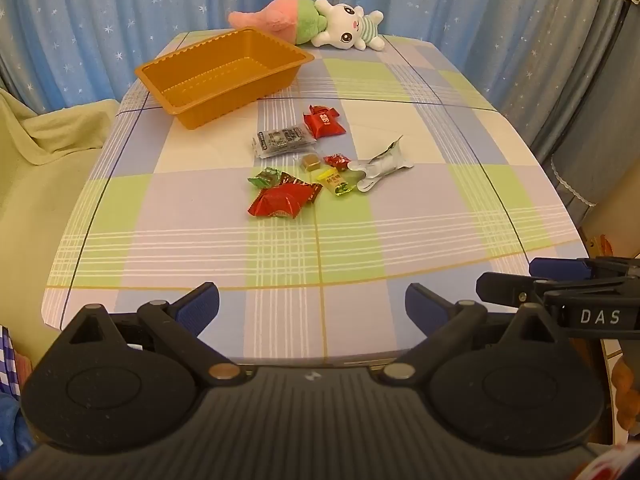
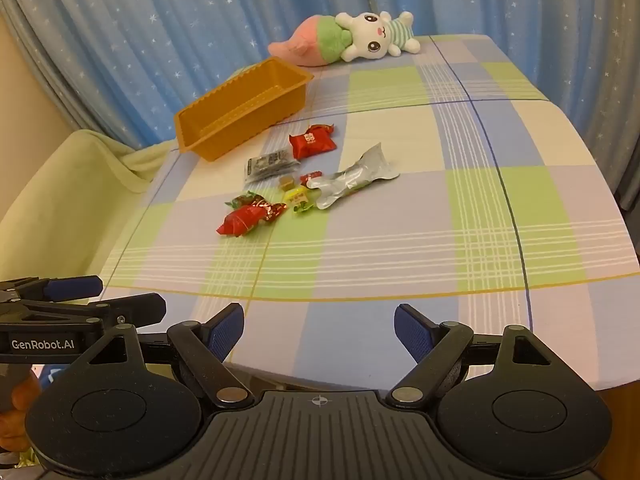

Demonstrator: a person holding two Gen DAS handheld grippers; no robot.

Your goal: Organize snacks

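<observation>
Left hand-held gripper (image 1: pixel 312 308) hangs at the near edge of the table (image 1: pixel 400 240) with its blue pads spread wide, nothing between them. Right hand-held gripper (image 2: pixel 319 330) is the same deal: wide apart, holding nothing, just beside the left one at the near edge.

The snacks sit in a loose pile around the middle of the table, well away from both. There's a big red packet (image 1: pixel 280 200) nearest the camera, with a small green candy (image 1: pixel 264 178) touching its far side. A yellow candy (image 1: pixel 335 182) lies next to a crumpled silver wrapper (image 1: pixel 380 164), which looks torn. Behind those are a little brown cube (image 1: pixel 310 161), a tiny red candy (image 1: pixel 337 161), a dark packet (image 1: pixel 282 141) and a red square packet (image 1: pixel 323 121).

The orange tray (image 1: pixel 224 76) is farther back on the left, near the pile, sitting at an angle. A plush bunny (image 1: pixel 348 28) lies on its side at the far edge against the blue curtain (image 1: pixel 120 0).
</observation>
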